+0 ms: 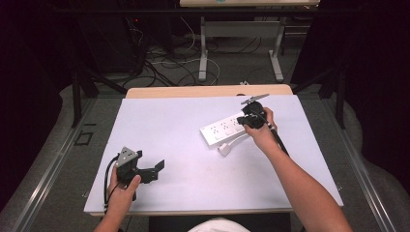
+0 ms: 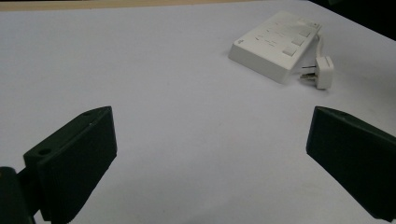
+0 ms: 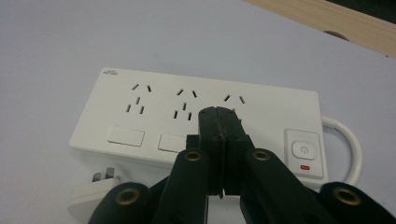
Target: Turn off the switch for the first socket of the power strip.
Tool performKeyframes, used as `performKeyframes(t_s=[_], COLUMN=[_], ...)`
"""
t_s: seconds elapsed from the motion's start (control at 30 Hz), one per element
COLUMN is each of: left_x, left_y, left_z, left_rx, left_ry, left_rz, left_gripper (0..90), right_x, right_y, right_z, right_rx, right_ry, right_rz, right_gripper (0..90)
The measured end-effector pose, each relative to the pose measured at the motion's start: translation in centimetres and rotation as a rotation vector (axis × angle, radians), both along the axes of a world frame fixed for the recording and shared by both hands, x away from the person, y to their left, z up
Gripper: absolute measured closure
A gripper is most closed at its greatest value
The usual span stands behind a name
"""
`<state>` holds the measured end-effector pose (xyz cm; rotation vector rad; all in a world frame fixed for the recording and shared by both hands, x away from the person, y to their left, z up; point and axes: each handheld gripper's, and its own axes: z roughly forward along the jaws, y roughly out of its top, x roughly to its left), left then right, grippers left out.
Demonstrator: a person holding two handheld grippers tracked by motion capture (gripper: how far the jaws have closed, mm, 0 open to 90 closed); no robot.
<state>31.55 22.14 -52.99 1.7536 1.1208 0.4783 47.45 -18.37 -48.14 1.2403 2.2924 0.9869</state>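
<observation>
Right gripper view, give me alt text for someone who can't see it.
The right gripper, its two black jaws pressed together, hovers over a white power strip with three socket groups and a power button. The strip lies on a white table; its plug rests beside it.

A lab or recording workspace is showing here: black curtains (image 1: 29, 72) are enclosing a wooden table under a white sheet (image 1: 169, 125), tangled cables (image 1: 164, 63) are lying across the grey floor, and a metal-legged desk (image 1: 241, 34) is standing behind.
</observation>
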Motion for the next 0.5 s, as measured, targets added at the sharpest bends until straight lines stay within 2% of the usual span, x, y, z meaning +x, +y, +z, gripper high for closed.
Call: performKeyframes(t_s=[0.17,0.23,0.5], left_x=[0.0,0.0,0.0], left_y=[0.0,0.0,0.0], left_z=[0.0,0.0,0.0], left_rx=[0.000,0.000,-0.001], left_ry=[0.000,0.000,0.001], left_rz=[0.001,0.001,0.000], left_gripper=[1.6,1.6,1.7], right_x=[0.5,0.8,1.4], right_y=[0.2,0.2,0.1], right_z=[-0.7,-1.0,-1.8], right_rx=[-0.018,-0.027,-0.035], right_ry=[0.020,0.045,0.079], right_rz=[-0.003,-0.024,-0.047], right_gripper=[90.0,90.0,90.0])
